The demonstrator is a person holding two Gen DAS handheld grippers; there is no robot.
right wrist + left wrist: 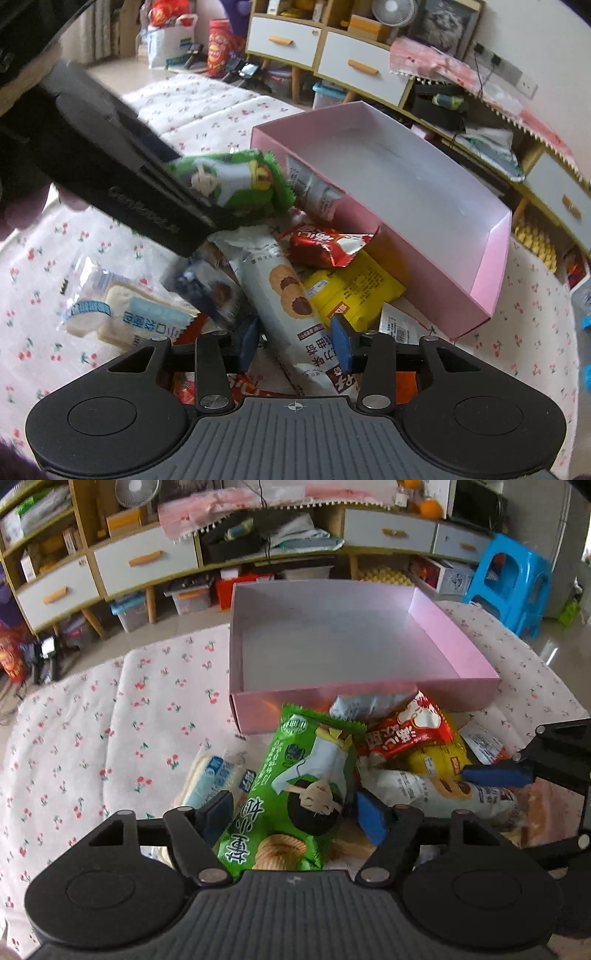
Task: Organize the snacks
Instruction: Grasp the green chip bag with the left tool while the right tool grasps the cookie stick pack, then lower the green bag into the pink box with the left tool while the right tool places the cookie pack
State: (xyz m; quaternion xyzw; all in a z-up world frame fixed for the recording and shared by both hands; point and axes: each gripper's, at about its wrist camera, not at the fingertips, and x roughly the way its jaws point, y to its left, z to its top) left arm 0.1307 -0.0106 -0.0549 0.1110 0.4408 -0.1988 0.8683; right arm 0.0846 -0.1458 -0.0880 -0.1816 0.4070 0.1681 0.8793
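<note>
Cherry-printed white cloth (92, 716) covers the surface where the snacks lie in a heap against the near wall of an open pink box (476, 692), whose inside holds nothing. At the left of the heap lies a clear-wrapped pale sandwich biscuit (212, 775). Next to it, the left gripper (295, 808) has its fingers clenched on a green biscuit packet (295, 790), which the right wrist view shows lifted above the pile. Further right sit a red wrapper (406, 734), a yellow packet (439, 758) under it, and a long white cookie packet (291, 299) printed with brown-centred rounds. The right gripper (295, 338) straddles that white packet, a blue pad on each side; whether the pads press it cannot be told from these views. A blue stool (517, 579) stands on the floor beyond the box, at the far right.
</note>
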